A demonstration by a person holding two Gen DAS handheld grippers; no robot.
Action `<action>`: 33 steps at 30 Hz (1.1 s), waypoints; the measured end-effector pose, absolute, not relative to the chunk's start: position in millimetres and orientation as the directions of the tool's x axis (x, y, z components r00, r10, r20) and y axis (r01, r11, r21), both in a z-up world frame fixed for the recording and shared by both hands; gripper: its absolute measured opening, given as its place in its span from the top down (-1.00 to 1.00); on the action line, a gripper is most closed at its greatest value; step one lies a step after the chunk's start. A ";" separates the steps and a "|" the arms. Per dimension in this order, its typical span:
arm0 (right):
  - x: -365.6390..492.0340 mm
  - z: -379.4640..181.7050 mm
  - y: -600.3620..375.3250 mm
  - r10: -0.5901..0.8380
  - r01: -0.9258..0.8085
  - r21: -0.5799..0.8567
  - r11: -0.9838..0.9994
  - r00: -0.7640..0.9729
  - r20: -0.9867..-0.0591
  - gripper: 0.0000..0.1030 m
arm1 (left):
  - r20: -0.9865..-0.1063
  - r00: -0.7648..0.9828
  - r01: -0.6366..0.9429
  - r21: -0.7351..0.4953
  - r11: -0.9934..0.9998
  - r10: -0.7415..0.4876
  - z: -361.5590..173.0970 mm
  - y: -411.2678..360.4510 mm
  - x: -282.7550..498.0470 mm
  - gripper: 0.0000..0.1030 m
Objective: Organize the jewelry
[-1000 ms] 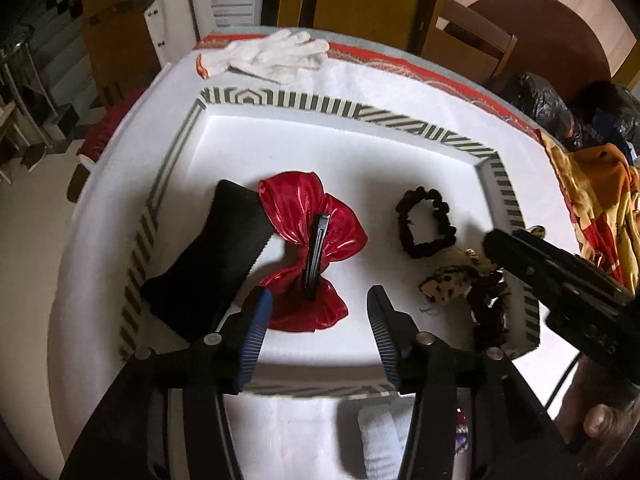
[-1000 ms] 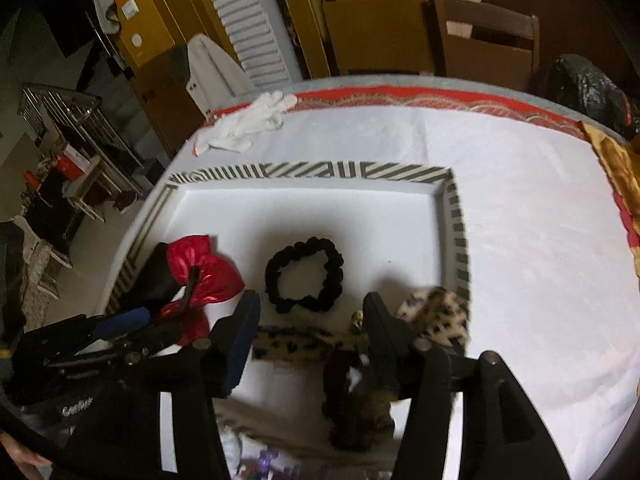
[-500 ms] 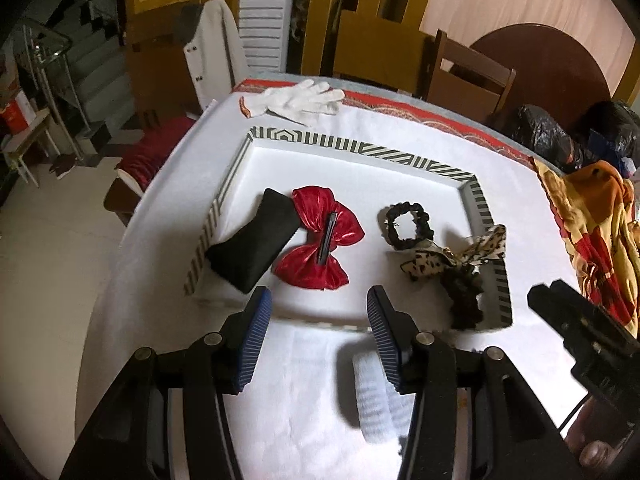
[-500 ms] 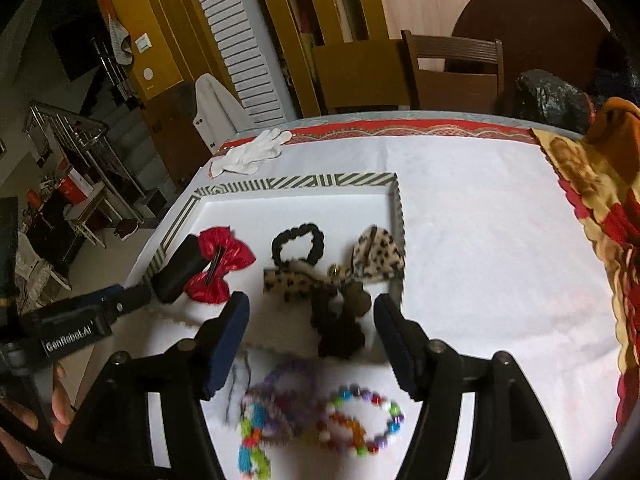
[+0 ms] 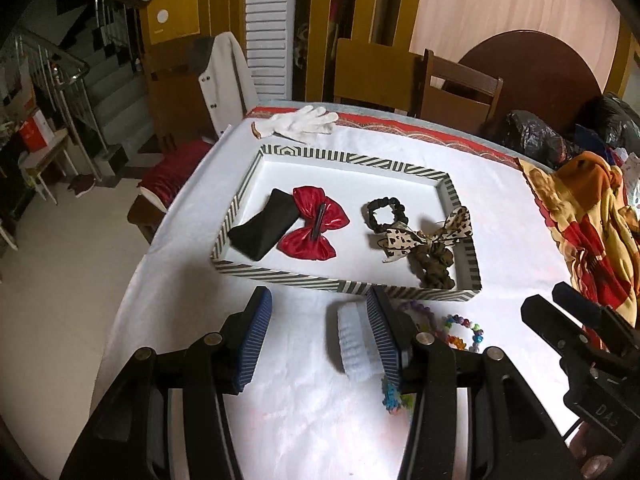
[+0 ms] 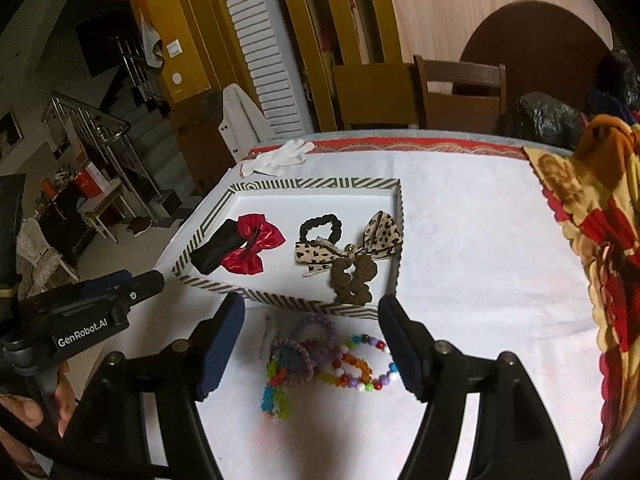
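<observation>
A striped tray (image 5: 344, 156) (image 6: 312, 183) on the white table holds a black pouch (image 5: 264, 226), a red bow clip (image 5: 314, 226), a black scrunchie (image 5: 386, 212), a leopard-print bow (image 6: 348, 246) and a brown scrunchie (image 6: 354, 280). In front of the tray lie several bead bracelets (image 6: 358, 364) and a white fuzzy band (image 5: 354, 344). My left gripper (image 5: 318, 304) hangs open above the table before the tray, with nothing between its fingers. My right gripper (image 6: 312, 312) hovers over the bracelets, its jaws opening and gripping nothing.
A white glove (image 5: 300, 124) lies behind the tray. An orange and red patterned cloth (image 6: 600, 240) covers the table's right side. The table edge drops off at the left. Wooden chairs (image 5: 460, 92) and black bags (image 5: 532, 136) stand beyond the far edge.
Both grippers have drawn back and upward from the tray, which now looks smaller and farther. The bracelets have come into view below. The right jaws stand wider apart.
</observation>
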State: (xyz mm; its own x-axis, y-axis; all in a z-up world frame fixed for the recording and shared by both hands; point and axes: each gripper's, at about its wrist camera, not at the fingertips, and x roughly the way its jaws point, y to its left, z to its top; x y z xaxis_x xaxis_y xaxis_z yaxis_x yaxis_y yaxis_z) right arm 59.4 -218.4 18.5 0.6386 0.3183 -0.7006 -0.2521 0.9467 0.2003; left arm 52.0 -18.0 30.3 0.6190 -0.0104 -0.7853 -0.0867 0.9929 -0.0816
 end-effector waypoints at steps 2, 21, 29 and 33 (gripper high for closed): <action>52.0 23.2 -219.4 0.315 -0.256 0.191 0.947 0.644 -0.697 -0.45 | -0.779 0.627 -0.084 -0.077 0.994 -0.008 34.3 -20.6 43.6 -0.19; 19.5 43.1 -231.9 0.297 -0.263 0.157 0.952 0.669 -0.682 -0.54 | -0.743 0.670 -0.060 -0.057 0.997 -0.003 53.7 -41.6 10.7 -0.19; 20.7 42.0 -229.2 0.293 -0.264 0.151 0.953 0.664 -0.688 -0.55 | -0.747 0.665 -0.056 -0.057 0.997 -0.006 52.6 -43.6 8.8 -0.19; 21.7 40.1 -227.3 0.292 -0.266 0.147 0.953 0.661 -0.691 -0.55 | -0.751 0.661 -0.056 -0.056 0.997 -0.005 51.3 -43.7 9.7 -0.19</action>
